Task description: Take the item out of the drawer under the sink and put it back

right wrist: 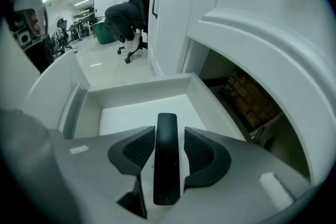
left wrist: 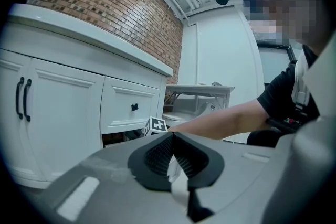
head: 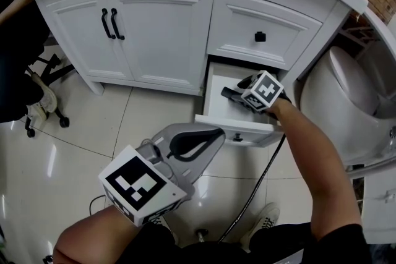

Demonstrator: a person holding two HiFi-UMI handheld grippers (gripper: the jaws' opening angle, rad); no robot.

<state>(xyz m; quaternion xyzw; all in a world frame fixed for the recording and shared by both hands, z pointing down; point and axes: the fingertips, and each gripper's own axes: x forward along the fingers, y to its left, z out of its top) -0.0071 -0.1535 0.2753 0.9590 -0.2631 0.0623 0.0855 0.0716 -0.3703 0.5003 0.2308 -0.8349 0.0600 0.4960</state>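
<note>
Our right claw (right wrist: 169,129) is tipped down into the open drawer (right wrist: 131,84) with the slim black item (right wrist: 167,165) lying lengthwise between its jaws. The pads look just off the item's sides, with a sliver of white showing on the right, so we read the claw as parted, not clamped. We judge this to be the putting-back step.

To do it well, we should make sure the item's far end rests on the drawer floor and that it lies flat. We then spread the jaws clear on both sides and draw straight back along its length, so neither pad drags or flips it. Our left claw (head: 215,133) hangs over the floor in front of the cabinet (head: 154,28), jaws together and empty, well clear of the drawer.
</note>
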